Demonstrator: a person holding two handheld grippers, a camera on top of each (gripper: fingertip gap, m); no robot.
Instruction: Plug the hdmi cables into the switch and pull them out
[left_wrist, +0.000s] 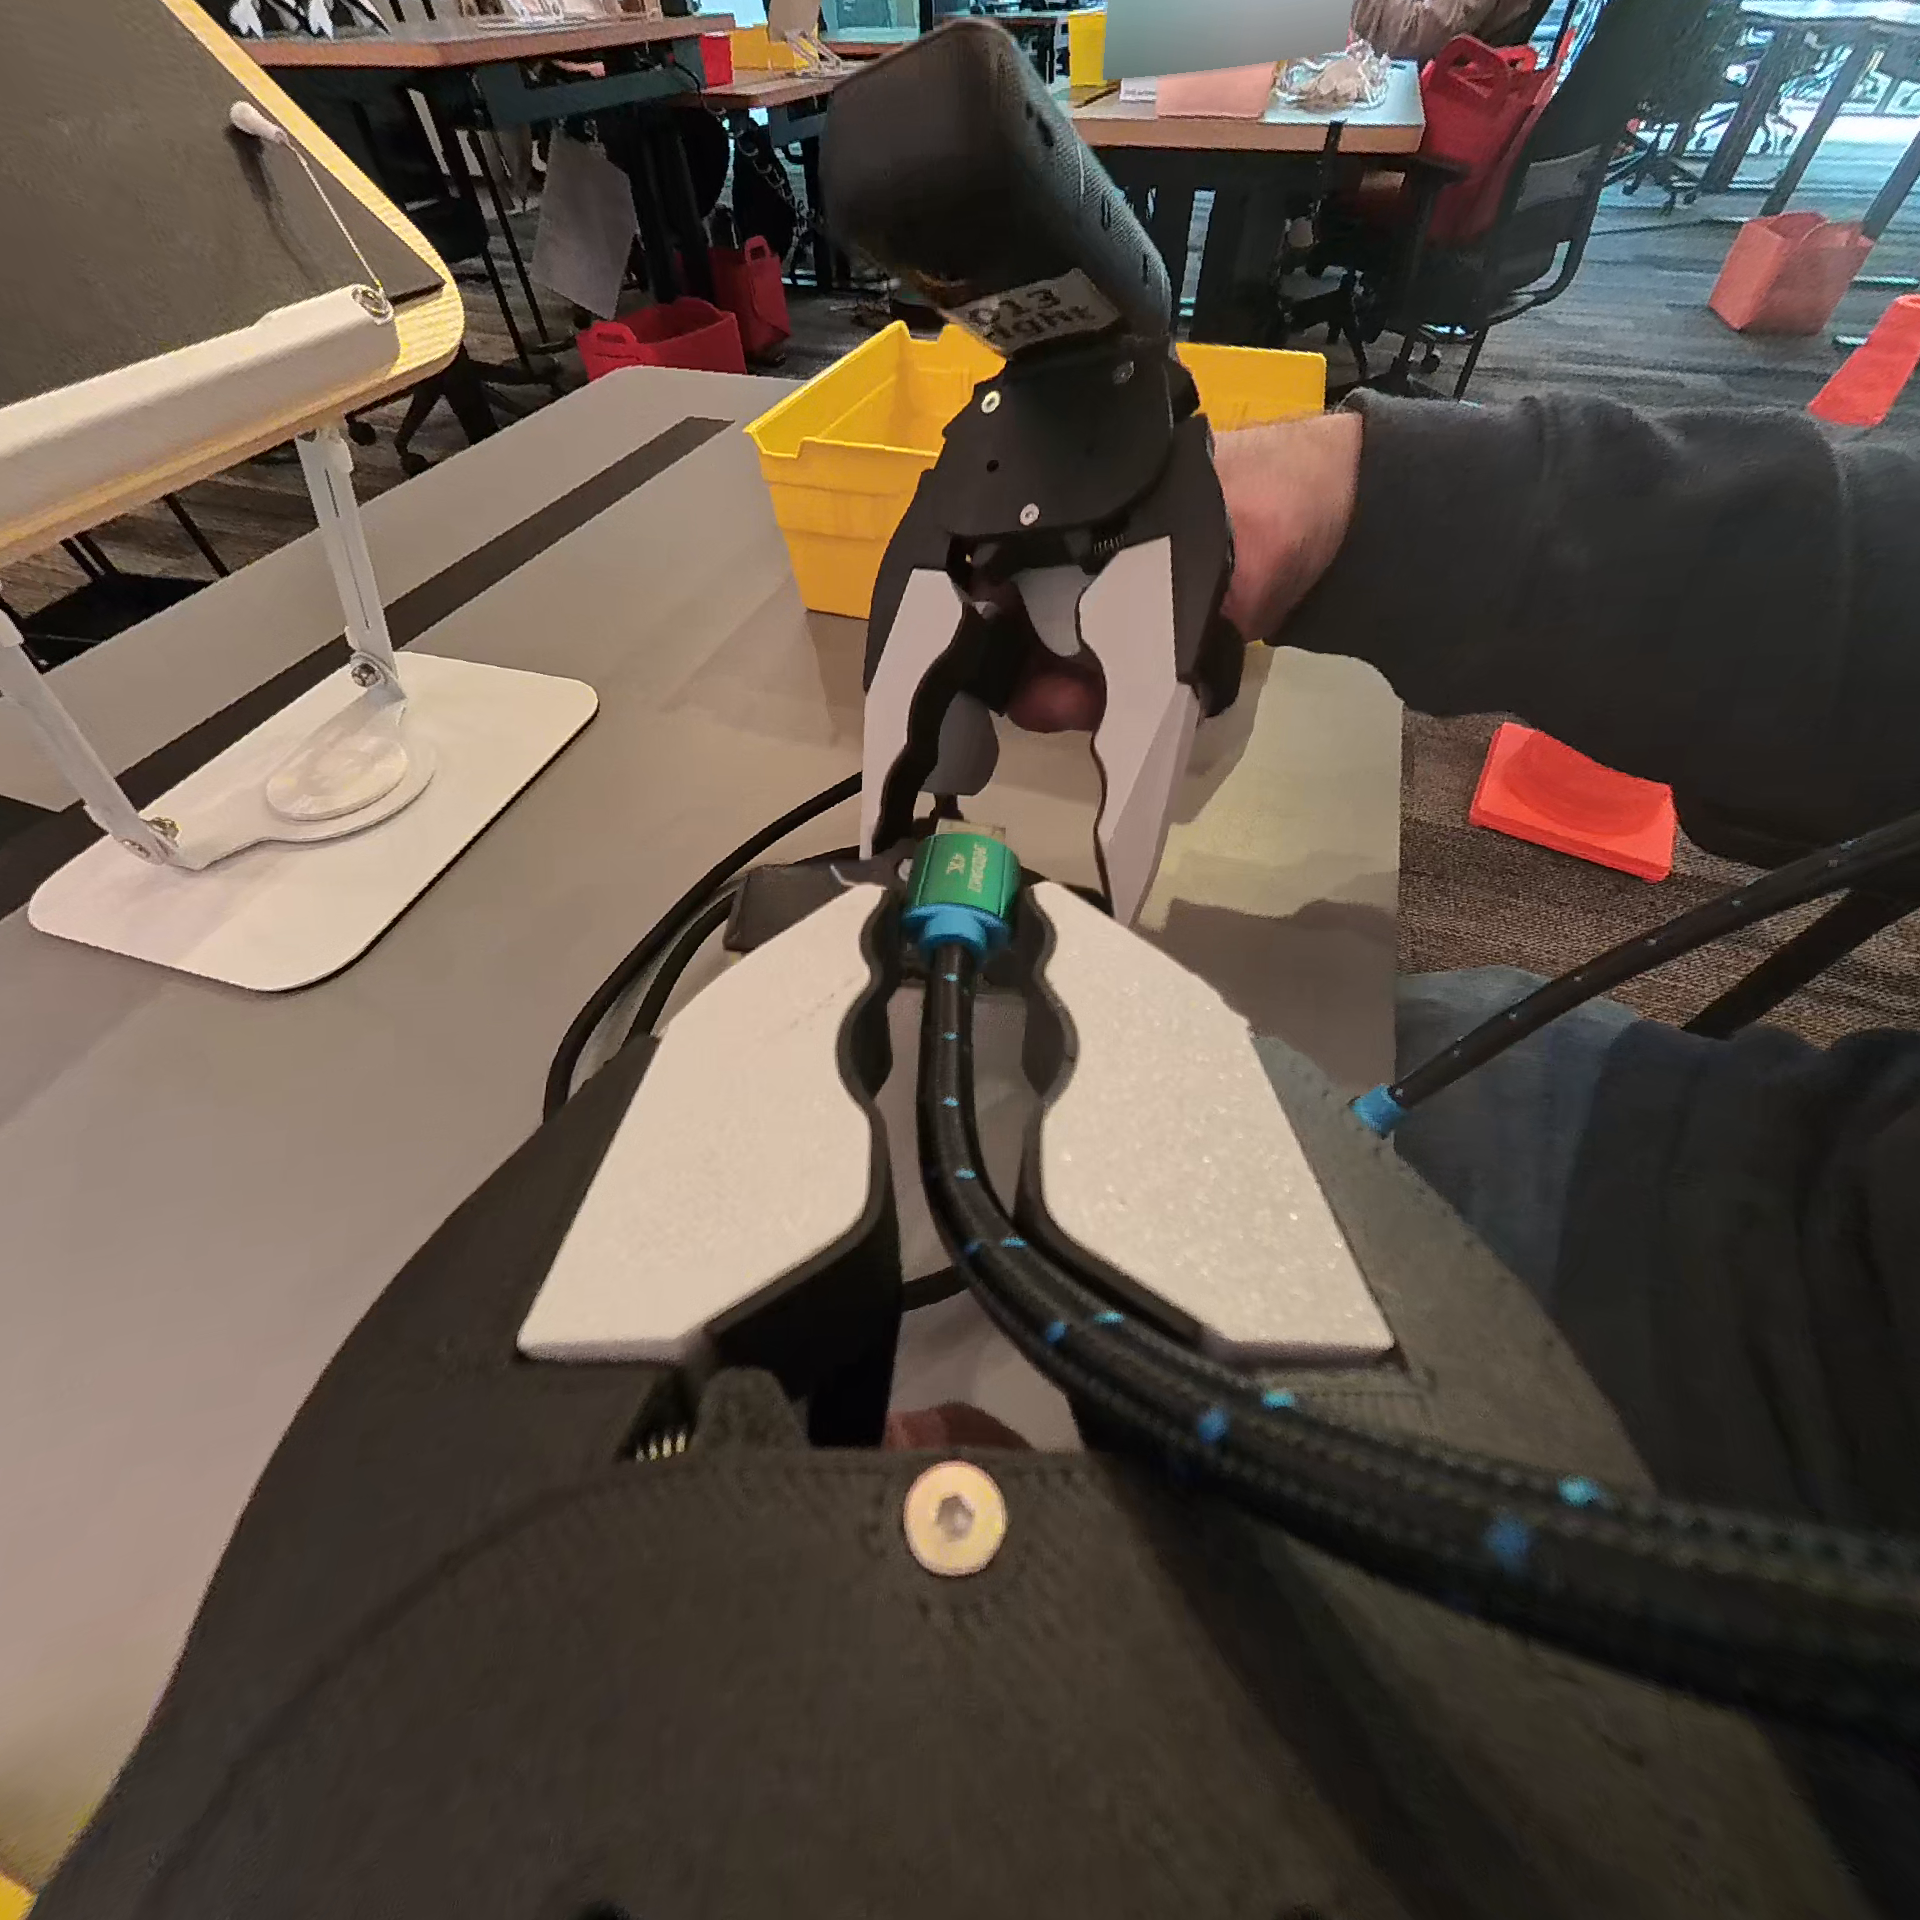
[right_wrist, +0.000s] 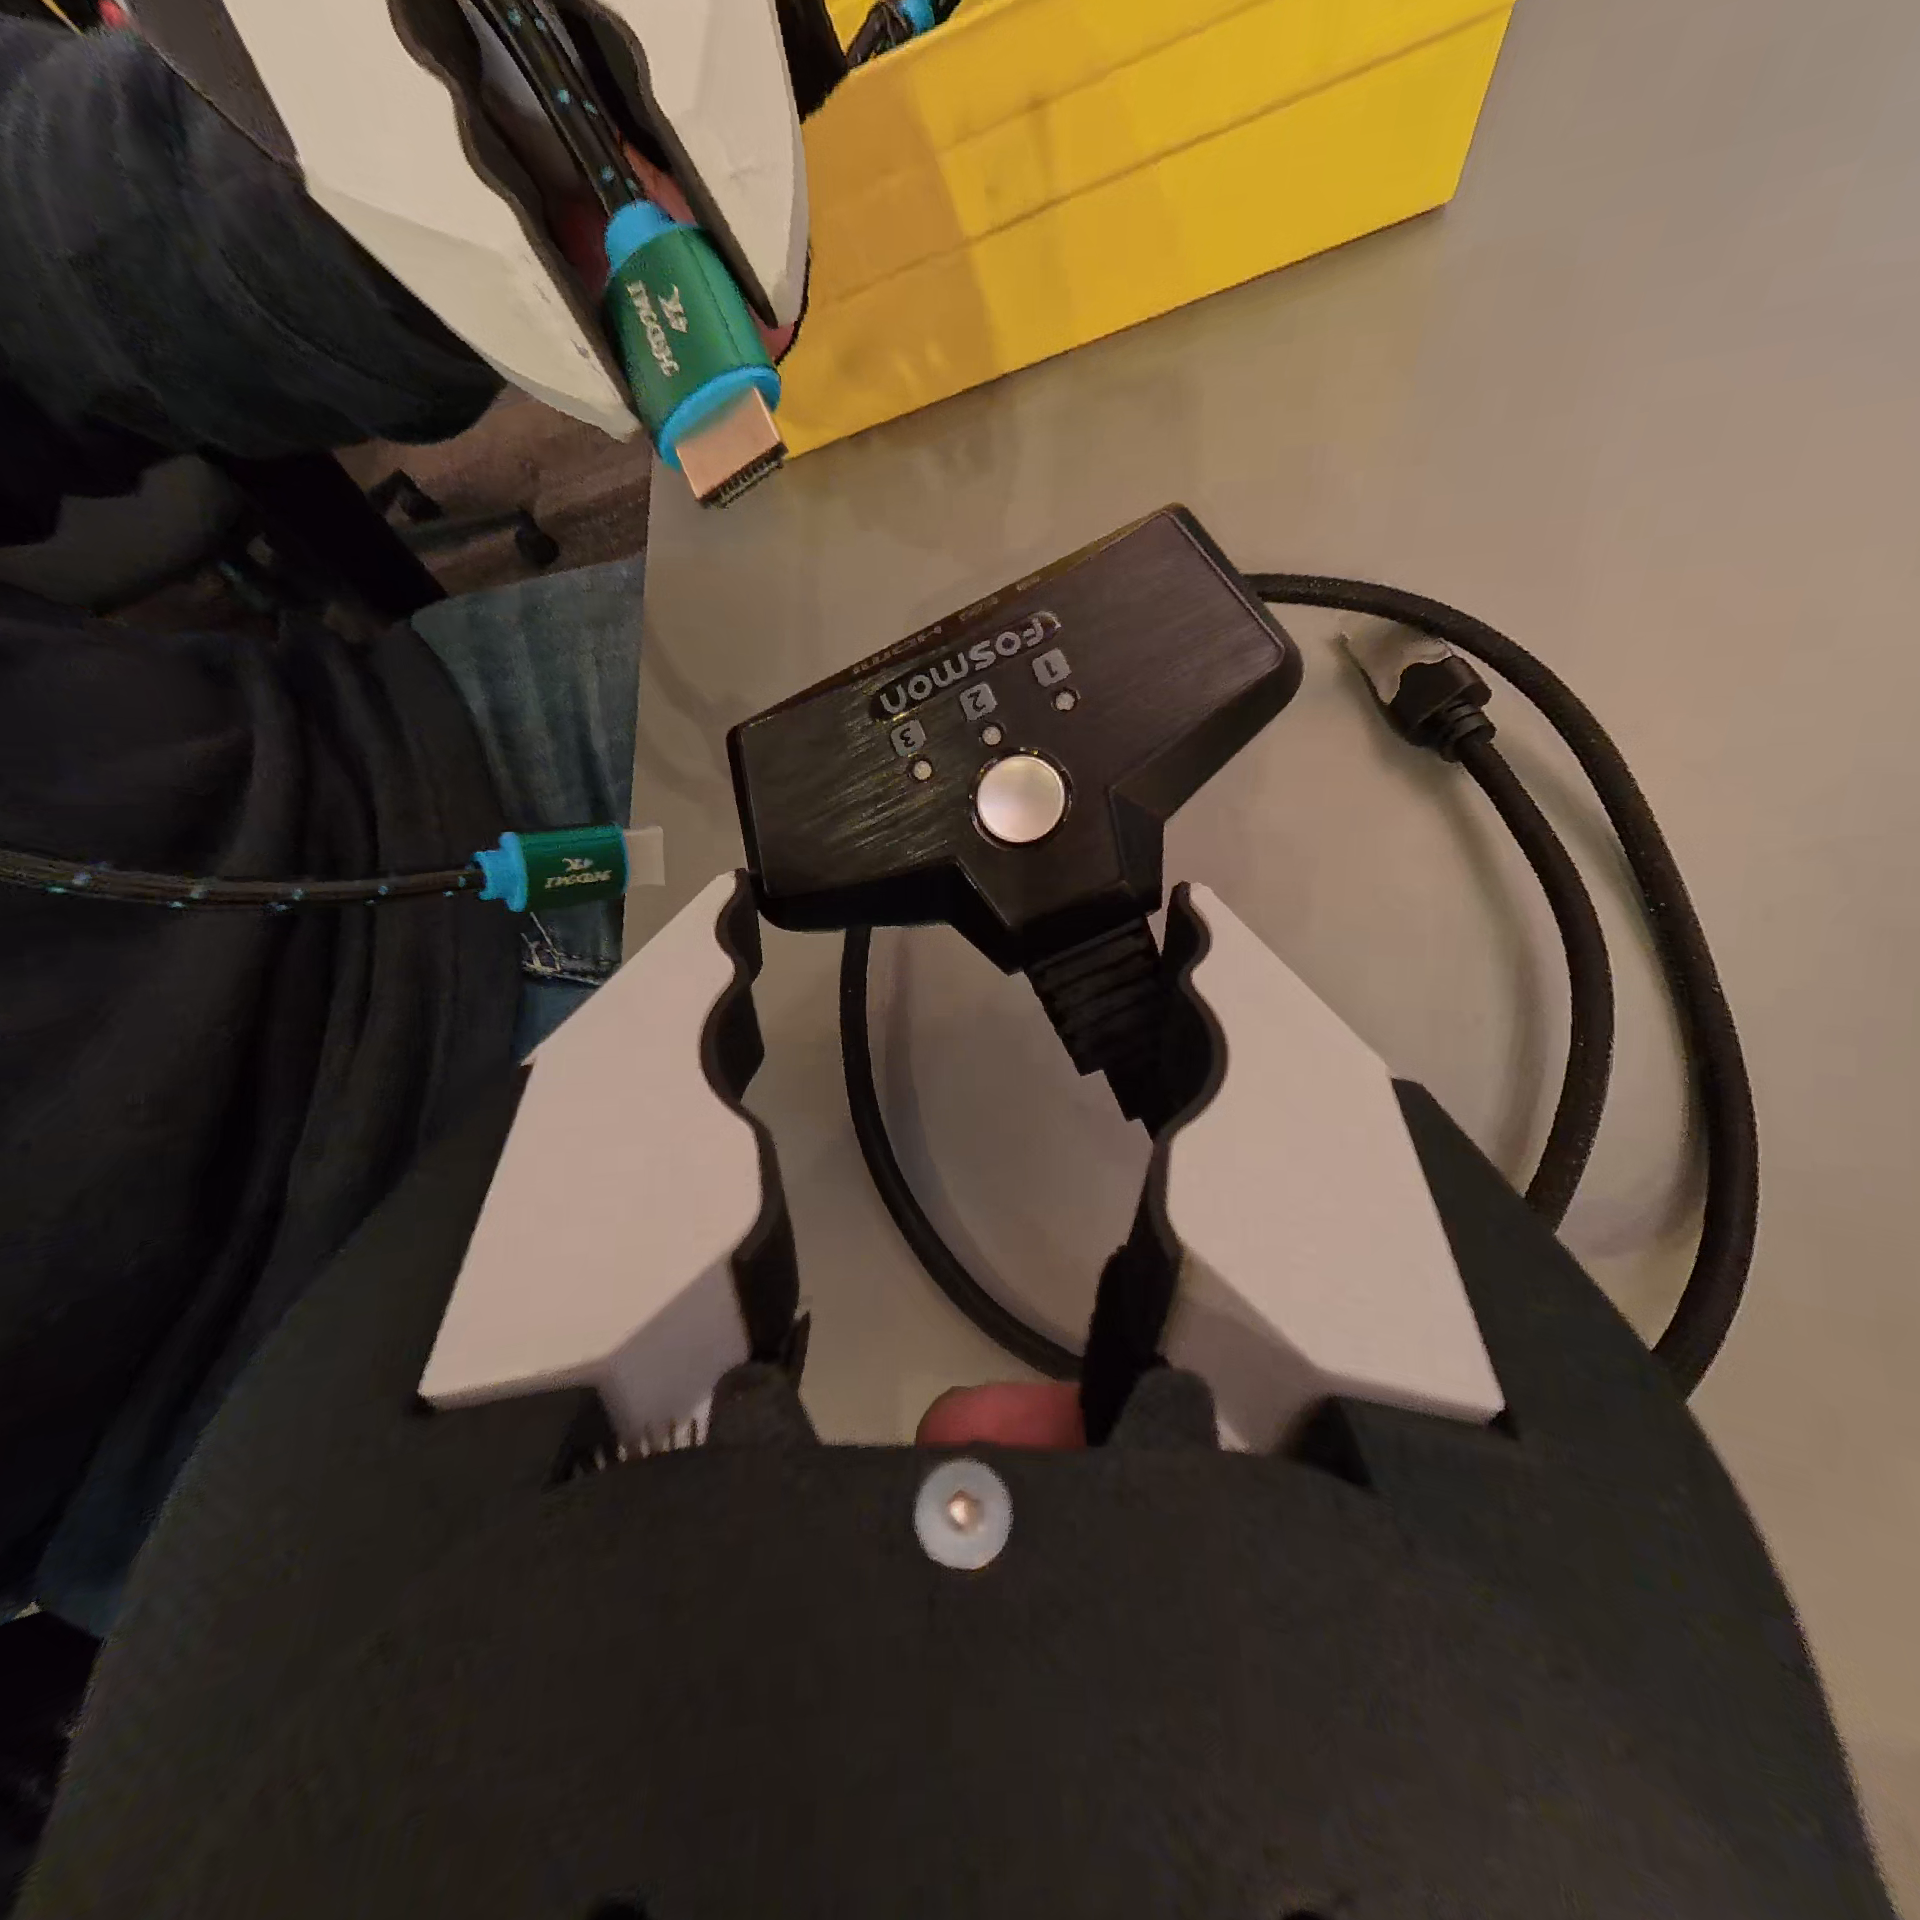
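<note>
Jaws: left gripper (right_wrist: 681, 343) clamped on green HDMI plug (right_wrist: 691, 332), upper left; right gripper (right_wrist: 961, 914) spread around switch (right_wrist: 1013, 727), centre | risk: unpinned switch may be pushed away.

At the frame's centre, the left gripper (left_wrist: 956, 914) clamps a green HDMI plug (left_wrist: 954, 871) whose braided cable (left_wrist: 1039, 1247) trails to the lower right. Just beyond, the right gripper (left_wrist: 987, 821) points down at the grey table (left_wrist: 260, 1143), its fingers apart, with a yellow bin (left_wrist: 831, 457) behind it and a white stand (left_wrist: 312, 852) at left.
</note>
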